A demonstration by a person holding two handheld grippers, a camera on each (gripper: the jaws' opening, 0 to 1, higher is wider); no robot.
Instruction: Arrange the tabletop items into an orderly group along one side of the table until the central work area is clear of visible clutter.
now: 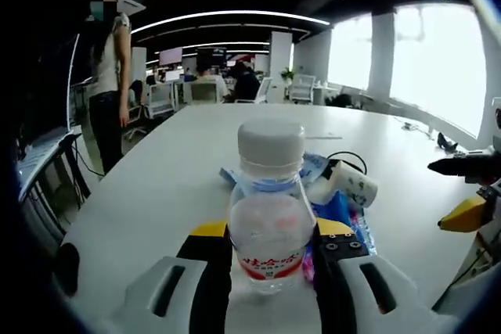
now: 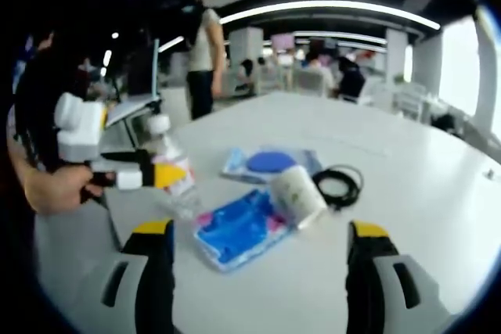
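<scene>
Now water bottle [image 1: 268, 207] stands between left gripper [image 1: 269, 249] jaws.

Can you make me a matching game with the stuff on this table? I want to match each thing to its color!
Things:
1. bottle cap
2. cable
3. packet

Colors:
A. black
B. blue
C. white

Pairs: 1-C, 2-A, 3-B
</scene>
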